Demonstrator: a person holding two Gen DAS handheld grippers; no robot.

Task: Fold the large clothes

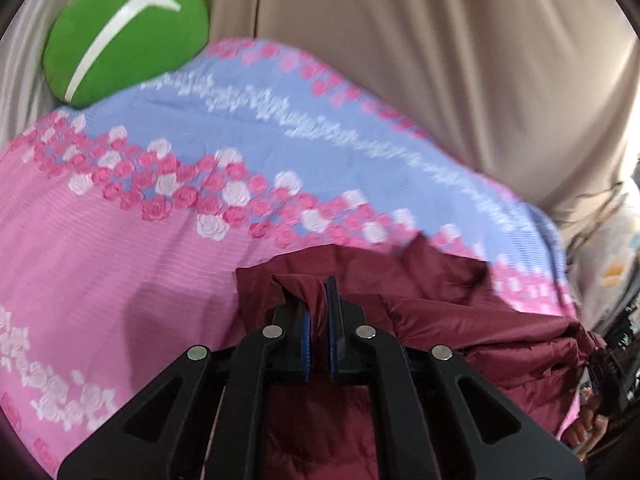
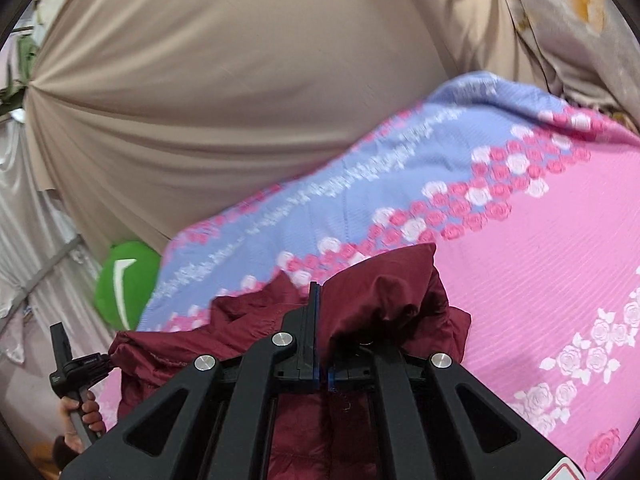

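A dark maroon padded jacket lies on a bed covered by a pink and blue rose-print sheet. My left gripper is shut on a fold of the jacket's fabric, pinched between its blue pads. In the right wrist view the same maroon jacket bunches over my right gripper, which is shut on another edge of it. The cloth drapes over the right finger and hides it. The left gripper and the hand holding it show at the lower left of the right wrist view.
A round green cushion with a white stripe rests at the head of the bed, also seen as the green cushion. Beige curtains hang behind the bed. The rose-print sheet spreads to the right.
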